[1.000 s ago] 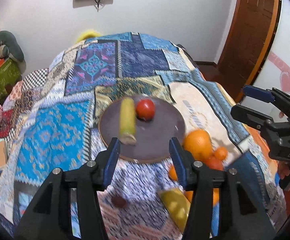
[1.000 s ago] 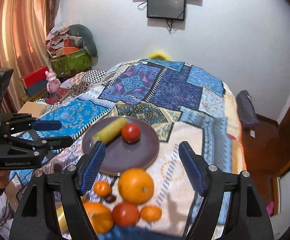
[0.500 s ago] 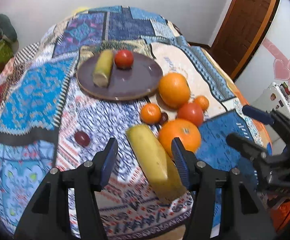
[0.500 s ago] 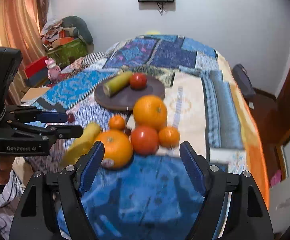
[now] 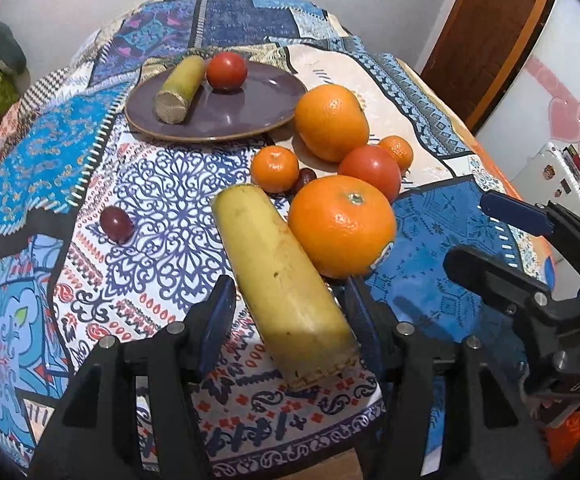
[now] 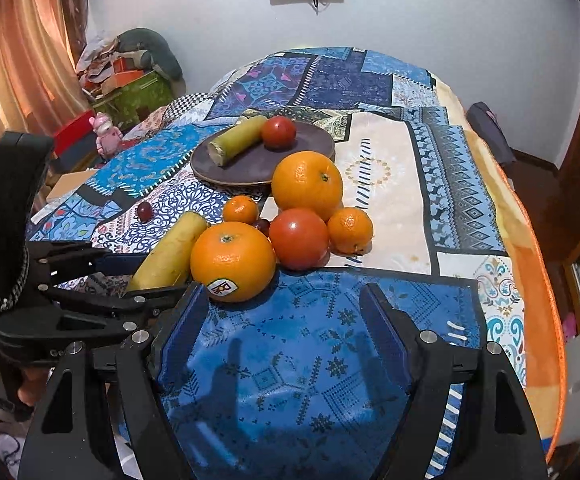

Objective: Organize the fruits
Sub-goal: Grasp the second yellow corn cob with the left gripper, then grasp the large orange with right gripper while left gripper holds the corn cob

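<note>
left tool (image 5: pixel 287 312): spread wide, its two fingers straddling the near end of the yellow stalk piece (image 5: pixel 281 284), touching nothing that i can see; judged lined up to pinch it.
right tool (image 6: pixel 279 328): spread apart, holding nothing, hovering over the blue patch at the near edge of the bed (image 6: pixel 502 280); likely waiting its turn.
yellow stalk piece: lies flat near the bed's front edge, pointing toward the plate (image 5: pixel 249 108), pressed against the big orange (image 5: pixel 342 226).
loose pile: second orange (image 5: pixel 332 122), tomato (image 5: pixel 370 172), two small tangerines, all bunched beside the plate's near right rim.
grape (image 5: pixel 116 219): alone, left of the pile.
plate: already carries a greener stalk piece (image 5: pixel 181 88) and a tomato (image 5: pixel 226 71), so sorting looks begun.
risk: the big orange may roll once its neighbour lifts.
</note>
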Motion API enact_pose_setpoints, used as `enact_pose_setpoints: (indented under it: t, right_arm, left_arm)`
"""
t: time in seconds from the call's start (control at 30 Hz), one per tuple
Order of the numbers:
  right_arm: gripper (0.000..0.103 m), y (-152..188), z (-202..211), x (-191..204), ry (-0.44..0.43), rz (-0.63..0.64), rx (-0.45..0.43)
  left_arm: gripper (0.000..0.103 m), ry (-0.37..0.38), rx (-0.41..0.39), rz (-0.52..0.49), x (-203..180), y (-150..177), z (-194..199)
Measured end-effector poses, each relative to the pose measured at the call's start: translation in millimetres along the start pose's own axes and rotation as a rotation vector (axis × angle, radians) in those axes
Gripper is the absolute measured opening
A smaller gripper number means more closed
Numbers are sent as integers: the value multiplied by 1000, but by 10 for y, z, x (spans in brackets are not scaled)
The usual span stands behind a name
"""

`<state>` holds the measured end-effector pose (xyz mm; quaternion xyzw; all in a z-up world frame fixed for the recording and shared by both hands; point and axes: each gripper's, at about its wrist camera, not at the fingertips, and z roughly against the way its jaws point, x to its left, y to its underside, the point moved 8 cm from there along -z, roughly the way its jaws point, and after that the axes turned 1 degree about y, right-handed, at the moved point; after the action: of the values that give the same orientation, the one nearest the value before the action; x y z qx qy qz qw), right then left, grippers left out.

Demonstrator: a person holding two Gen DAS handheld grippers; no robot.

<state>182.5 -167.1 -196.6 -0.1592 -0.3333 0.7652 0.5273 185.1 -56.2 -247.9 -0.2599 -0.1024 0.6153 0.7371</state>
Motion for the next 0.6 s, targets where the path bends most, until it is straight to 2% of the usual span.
enact_pose_setpoints:
  t: [0.17,0.27,0.4,0.6]
  right_arm:
    - [75,19,-83,60,-37,-22,20]
    - [75,23,-126,117,-55,-24,27]
    - [75,8,-225,201,-80,-25,40]
    - [75,17,-412,255,-115,-53,79]
  left_arm:
    - [43,-7,-29,43,168,-55,66]
    - [37,-46,-40,58,324,-67,120]
    - [37,-39,-12,104,512,-66,72]
    - [37,-59,-17,57,482,-184,-49]
